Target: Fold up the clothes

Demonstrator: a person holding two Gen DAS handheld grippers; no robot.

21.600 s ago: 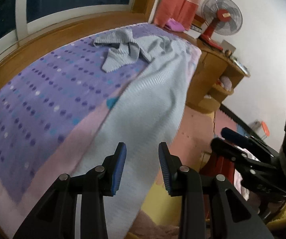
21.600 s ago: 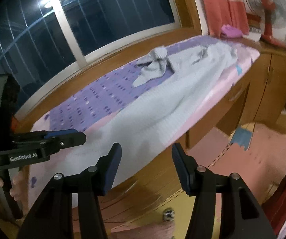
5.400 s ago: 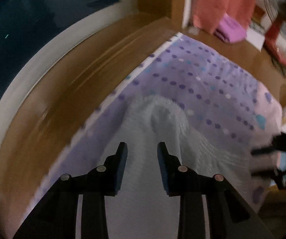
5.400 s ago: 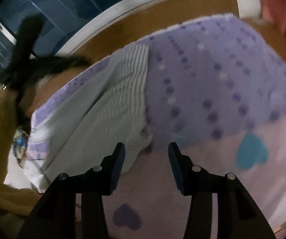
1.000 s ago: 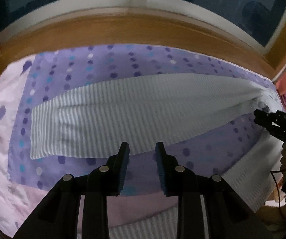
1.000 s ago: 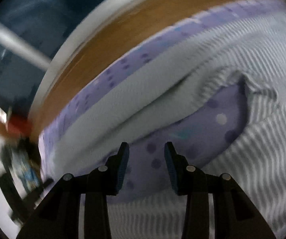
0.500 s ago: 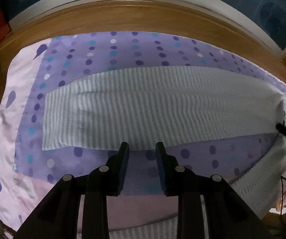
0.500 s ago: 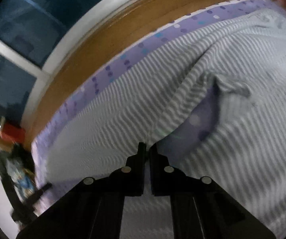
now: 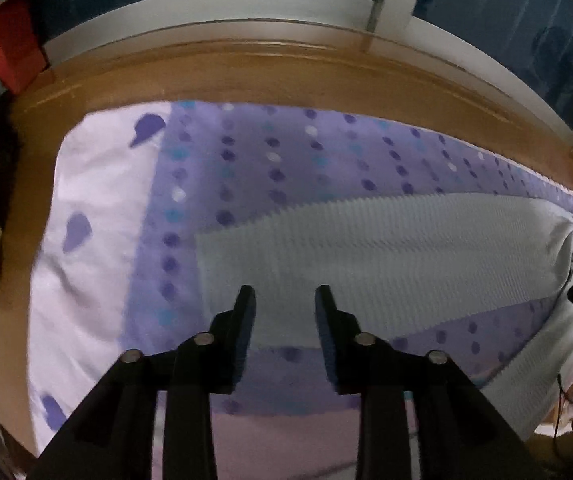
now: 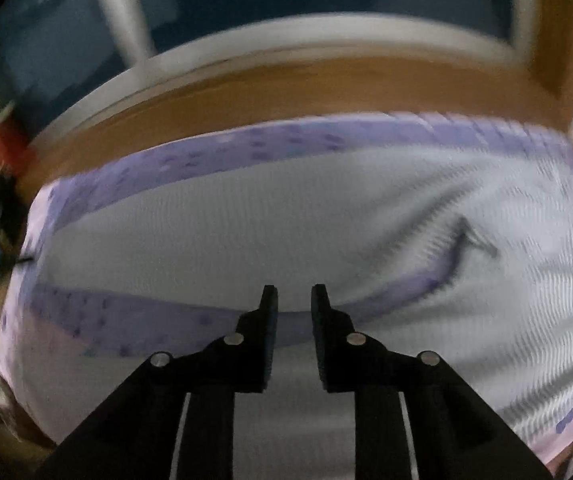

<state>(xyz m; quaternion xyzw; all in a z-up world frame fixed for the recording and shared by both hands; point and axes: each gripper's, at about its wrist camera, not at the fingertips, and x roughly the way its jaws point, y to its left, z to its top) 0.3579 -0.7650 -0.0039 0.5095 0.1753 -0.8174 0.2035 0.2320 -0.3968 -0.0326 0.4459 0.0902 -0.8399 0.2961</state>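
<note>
The striped garment (image 9: 386,256) is spread flat across the bed (image 9: 86,184). The right gripper (image 10: 291,300), clamped half a second ago, is now parted narrowly at six o'clock, so the cloth has been released. The left gripper (image 9: 282,300) is held wide and empty over the hem at six o'clock, so a new grasp is judged next.

Dim indoor light; right view motion-blurred; fisheye-warped edges.

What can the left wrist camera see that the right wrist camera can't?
Only the left wrist view shows the red box by the window, the pink sheet border with purple hearts, and the open left gripper. Only the right wrist view shows the open right gripper and a wrinkle in the cloth. Both show the striped grey garment on the dotted purple bedsheet.
</note>
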